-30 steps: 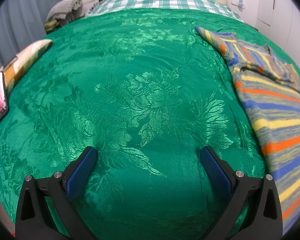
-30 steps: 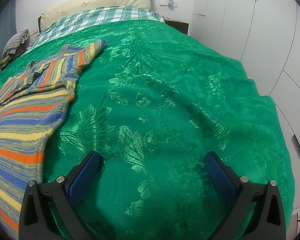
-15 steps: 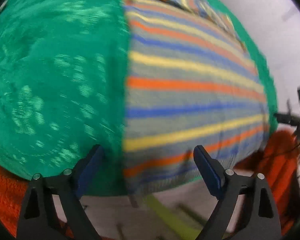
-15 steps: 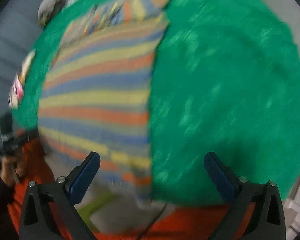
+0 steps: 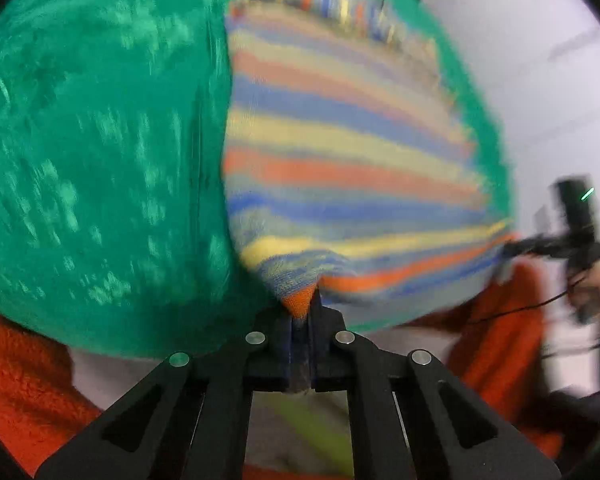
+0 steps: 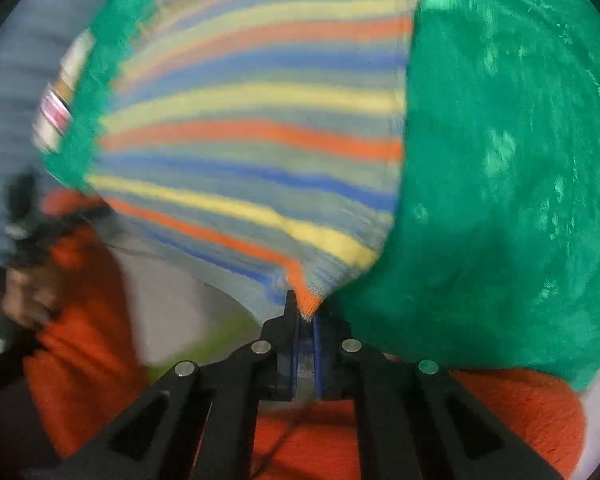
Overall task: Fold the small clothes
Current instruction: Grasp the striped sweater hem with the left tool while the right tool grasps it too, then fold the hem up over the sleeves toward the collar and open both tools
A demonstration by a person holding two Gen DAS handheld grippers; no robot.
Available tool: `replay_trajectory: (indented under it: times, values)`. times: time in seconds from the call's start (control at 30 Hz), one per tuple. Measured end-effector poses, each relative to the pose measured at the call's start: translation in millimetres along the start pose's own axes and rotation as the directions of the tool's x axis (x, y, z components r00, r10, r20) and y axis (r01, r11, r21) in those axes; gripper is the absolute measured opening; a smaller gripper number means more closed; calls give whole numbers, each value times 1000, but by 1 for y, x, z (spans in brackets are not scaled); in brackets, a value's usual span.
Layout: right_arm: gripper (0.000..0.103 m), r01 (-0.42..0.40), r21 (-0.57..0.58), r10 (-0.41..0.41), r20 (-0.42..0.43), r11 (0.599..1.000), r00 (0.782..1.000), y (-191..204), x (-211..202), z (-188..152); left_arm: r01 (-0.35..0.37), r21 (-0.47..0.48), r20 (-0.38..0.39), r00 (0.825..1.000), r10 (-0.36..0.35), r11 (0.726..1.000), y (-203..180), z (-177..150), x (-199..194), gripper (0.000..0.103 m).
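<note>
The left gripper (image 5: 301, 344) and right gripper (image 6: 306, 354) are black, with silver screws and blue pads. The person wears a fuzzy orange sleeve (image 6: 80, 320).

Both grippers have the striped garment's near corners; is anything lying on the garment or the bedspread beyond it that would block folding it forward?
Nothing visible does. The striped garment lies bare on the green bedspread, pinched by the left gripper and right gripper. Blur hides fine detail.

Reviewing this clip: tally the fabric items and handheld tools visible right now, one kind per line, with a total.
Striped knit garment: 1
Green bedspread: 1
Tools: 2, the left tool and the right tool, each shut on a hem corner
Total: 4
</note>
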State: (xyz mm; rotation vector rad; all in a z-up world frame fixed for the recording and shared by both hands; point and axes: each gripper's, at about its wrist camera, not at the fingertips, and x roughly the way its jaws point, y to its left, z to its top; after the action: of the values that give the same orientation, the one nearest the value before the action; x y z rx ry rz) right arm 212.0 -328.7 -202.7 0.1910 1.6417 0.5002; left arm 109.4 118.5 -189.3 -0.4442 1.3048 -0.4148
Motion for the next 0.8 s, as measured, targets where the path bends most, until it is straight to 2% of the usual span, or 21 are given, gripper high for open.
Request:
replay_trajectory:
  times: [0.07, 0.17, 0.23, 0.3, 0.33, 0.37, 0.4, 0.43, 0.47, 0.5, 0.53, 0.57, 0.6, 0.63, 0.67, 0.7, 0.77, 0.8]
  values:
    - [6, -119, 18, 117, 92, 993, 989, 2, -34, 22, 60, -22, 49, 997, -58, 998, -1, 34, -23, 4]
    - [6, -217, 21, 207, 221, 976, 953, -1, -73, 64, 97, -13, 145, 985, -94, 995, -4, 117, -49, 4]
    - [6, -249, 28, 228, 306, 968, 924, -13, -93, 107, 81, -12, 190, 979, -77, 997, -12, 171, -44, 4]
    - [6, -289, 66, 244, 383, 955, 891, -34, -104, 157, 90, -26, 195, 977, -84, 996, -16, 235, -21, 7]
    - [9, -325, 90, 259, 423, 941, 868, -50, -104, 185, 94, -45, 184, 979, -84, 995, -12, 269, -8, 17]
    - [14, -386, 107, 289, 491, 916, 822, -69, -102, 218, 83, -92, 199, 978, -63, 992, -3, 299, 8, 34]
    - [24, -422, 115, 300, 539, 899, 787, -76, -98, 239, 56, -147, 223, 975, -22, 988, 7, 317, 20, 43]
    - [49, -446, 153, 277, 597, 882, 753, -93, -90, 258, 12, -223, 229, 973, 40, 975, 22, 330, 30, 52]
    - [53, -429, 225, 205, 630, 875, 749, -105, -83, 266, -12, -258, 218, 973, 70, 966, 30, 336, 35, 52]
    - [53, -406, 285, 144, 639, 868, 756, -113, -77, 268, -16, -261, 221, 972, 76, 965, 34, 338, 34, 52]
    - [53, -405, 294, 135, 642, 865, 754, -116, -75, 270, -18, -238, 241, 968, 77, 971, 33, 335, 30, 52]
    - [53, -395, 267, 138, 650, 879, 747, -114, -77, 268, -33, -191, 271, 959, 85, 981, 28, 329, 24, 52]
    - [53, -351, 225, 127, 653, 909, 747, -105, -81, 265, -51, -154, 294, 951, 95, 987, 21, 320, 22, 54]
    - [53, -310, 190, 117, 651, 932, 750, -98, -85, 262, -80, -95, 324, 940, 107, 992, 8, 309, 19, 61]
    - [53, -248, 118, 118, 638, 962, 761, -80, -86, 260, -93, -16, 349, 933, 92, 996, -9, 296, 21, 66]
    - [53, -217, 63, 134, 615, 974, 777, -65, -83, 262, -84, 48, 349, 935, 62, 995, -23, 288, 28, 67]
    - [53, -179, -23, 160, 570, 984, 806, -41, -71, 275, -81, 138, 310, 950, 35, 987, -41, 279, 47, 68]
    - [53, -152, -67, 164, 541, 986, 825, -25, -63, 284, -104, 178, 278, 959, 52, 978, -53, 278, 64, 68]
